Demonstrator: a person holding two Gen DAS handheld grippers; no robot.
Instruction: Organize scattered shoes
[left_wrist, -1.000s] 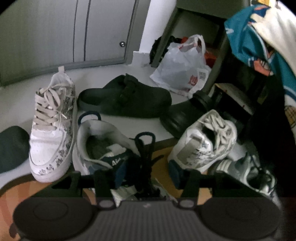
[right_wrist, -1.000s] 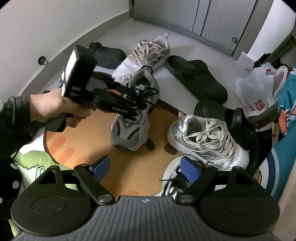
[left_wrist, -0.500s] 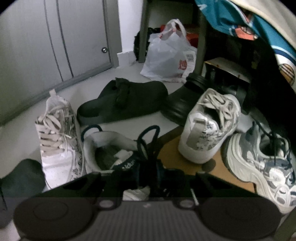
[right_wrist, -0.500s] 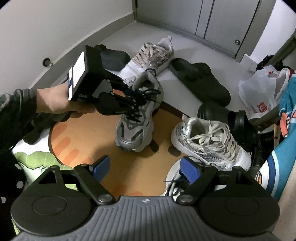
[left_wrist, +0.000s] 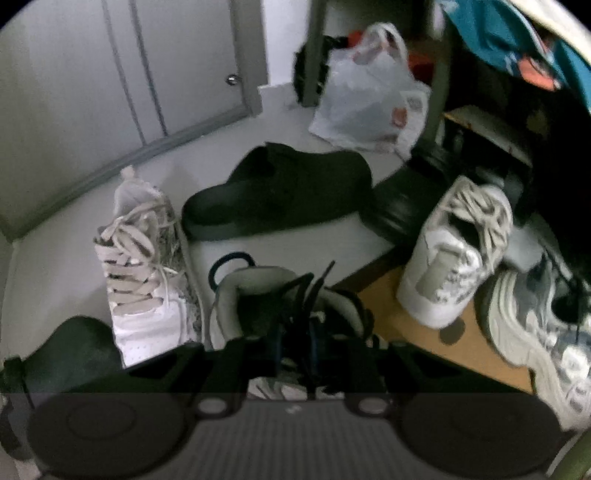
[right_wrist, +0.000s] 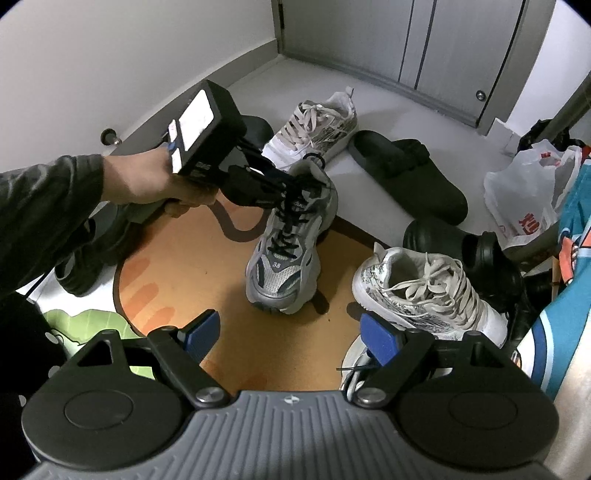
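grey floor (right_wrist: 317, 74) of an entryway with closet doors (right_wrist: 424, 40) behind and an orange round mat (right_wrist: 207, 273) in front of me. my left tool (right_wrist: 291, 183) is clenched on the tongue and black laces of the grey running shoe (right_wrist: 286, 258), which stands toe toward me at the mat's far edge, tilted, heel end raised. left hand (right_wrist: 147, 181) wraps the handle. my right tool (right_wrist: 290, 332) is released, blue pads wide apart, nothing between them, hovering over the mat's near side. patterned white sneaker (right_wrist: 424, 295) sits on the mat's right side; its mate (right_wrist: 317, 125) lies on the floor just beyond the grey shoe. black clog (right_wrist: 406, 173) lies on the floor to the right of that, second black clog (right_wrist: 461, 247) behind the near white sneaker. another grey running shoe (left_wrist: 543, 339) shows at the right in the left wrist view. white plastic bag (right_wrist: 524, 195) at far right.
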